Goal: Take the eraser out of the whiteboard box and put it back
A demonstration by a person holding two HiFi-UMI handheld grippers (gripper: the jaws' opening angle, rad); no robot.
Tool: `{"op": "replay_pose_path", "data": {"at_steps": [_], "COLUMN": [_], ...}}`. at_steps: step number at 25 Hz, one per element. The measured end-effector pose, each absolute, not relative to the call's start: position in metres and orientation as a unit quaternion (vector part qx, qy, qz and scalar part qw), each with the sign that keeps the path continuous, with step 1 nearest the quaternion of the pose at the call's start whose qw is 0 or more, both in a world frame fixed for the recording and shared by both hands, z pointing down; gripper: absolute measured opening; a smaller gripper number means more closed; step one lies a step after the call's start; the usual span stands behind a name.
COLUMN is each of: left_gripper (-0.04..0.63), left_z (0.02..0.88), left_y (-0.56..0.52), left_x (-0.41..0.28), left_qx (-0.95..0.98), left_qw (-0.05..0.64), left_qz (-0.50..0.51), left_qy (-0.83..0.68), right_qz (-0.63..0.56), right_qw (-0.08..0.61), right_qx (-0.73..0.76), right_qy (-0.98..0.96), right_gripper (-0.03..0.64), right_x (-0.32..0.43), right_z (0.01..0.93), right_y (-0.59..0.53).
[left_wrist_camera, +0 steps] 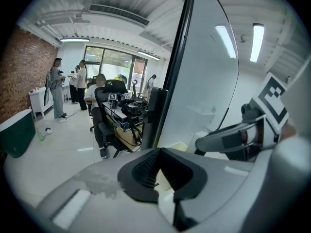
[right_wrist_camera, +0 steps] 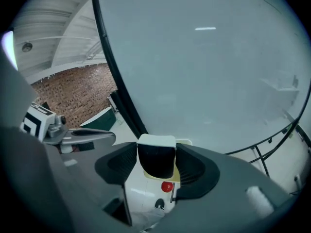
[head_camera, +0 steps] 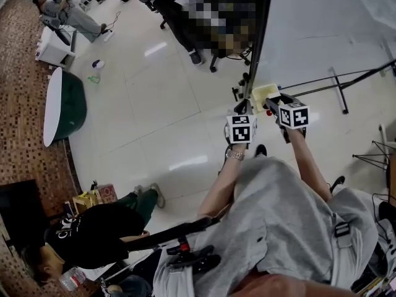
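We see the right gripper with its jaws clenched on the eraser, which has a white back edge and a dark face and sits squarely between the two ribbed pads. Just beyond the eraser a strip of the pale yellow whiteboard box shows, so the eraser is right at the box, though we cannot tell whether it still touches it. A small red round thing lies just past the eraser, beside the yellow strip. In the head view the box hangs at the near left edge of the whiteboard, and both grippers are raised to it, side by side, the right one's tip against the box's right side. The left gripper has its jaws released and slightly apart, with nothing between them. Only the pale box shows through the gap. In the left gripper view the right gripper reaches in from the right, close beside it. Far to the left on the tiled floor stands a round green tub, and a person in a black shirt is crouched at the near left.
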State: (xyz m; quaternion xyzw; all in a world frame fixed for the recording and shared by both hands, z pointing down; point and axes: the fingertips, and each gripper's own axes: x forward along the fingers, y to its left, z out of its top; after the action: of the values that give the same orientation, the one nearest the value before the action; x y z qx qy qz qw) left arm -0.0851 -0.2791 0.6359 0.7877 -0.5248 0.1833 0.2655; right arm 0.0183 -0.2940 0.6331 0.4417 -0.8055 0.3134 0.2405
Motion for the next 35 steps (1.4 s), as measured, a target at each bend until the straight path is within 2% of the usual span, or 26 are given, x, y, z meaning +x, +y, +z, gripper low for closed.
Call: {"op": "replay_pose_path", "data": {"at_steps": [10, 15, 19, 20, 23, 24, 35], "left_gripper": [0.003, 0.003, 0.003, 0.003, 0.003, 0.003, 0.003], "left_z": [0.637, 0.649, 0.656, 0.657, 0.658, 0.658, 0.662], "left_y": [-0.281, -0.273, -0.262, -0.257, -0.241, -0.236, -0.14], "left_x": [-0.082, -0.084, -0.051, -0.043, -0.026, -0.024, -0.01], "left_qx": [0.795, 0.796, 0.81, 0.814, 0.821, 0.821, 0.776], "left_qw": [0.268, 0.284, 0.296, 0.295, 0.29, 0.288, 0.279], "left_qz": [0.181, 0.183, 0.184, 0.187, 0.191, 0.191, 0.197], "left_qy": [-0.513, -0.502, -0.473, -0.464, -0.453, -0.455, -0.529], "right_qz": [0.346, 0.338, 0.304, 0.297, 0.283, 0.283, 0.296], "right_qw": [0.292, 0.285, 0.264, 0.254, 0.223, 0.213, 0.21], "right_qx": [0.45, 0.465, 0.523, 0.54, 0.559, 0.555, 0.419], "right_qy": [-0.77, -0.767, -0.751, -0.746, -0.747, -0.752, -0.832], "right_gripper": [0.255, 0.257, 0.26, 0.244, 0.028, 0.005, 0.005], "right_x": [0.021, 0.012, 0.037, 0.043, 0.051, 0.05, 0.021], "right_z": [0.724, 0.72, 0.687, 0.679, 0.66, 0.658, 0.662], "right_y": [-0.287, -0.279, -0.282, -0.28, -0.271, -0.265, -0.14]}}
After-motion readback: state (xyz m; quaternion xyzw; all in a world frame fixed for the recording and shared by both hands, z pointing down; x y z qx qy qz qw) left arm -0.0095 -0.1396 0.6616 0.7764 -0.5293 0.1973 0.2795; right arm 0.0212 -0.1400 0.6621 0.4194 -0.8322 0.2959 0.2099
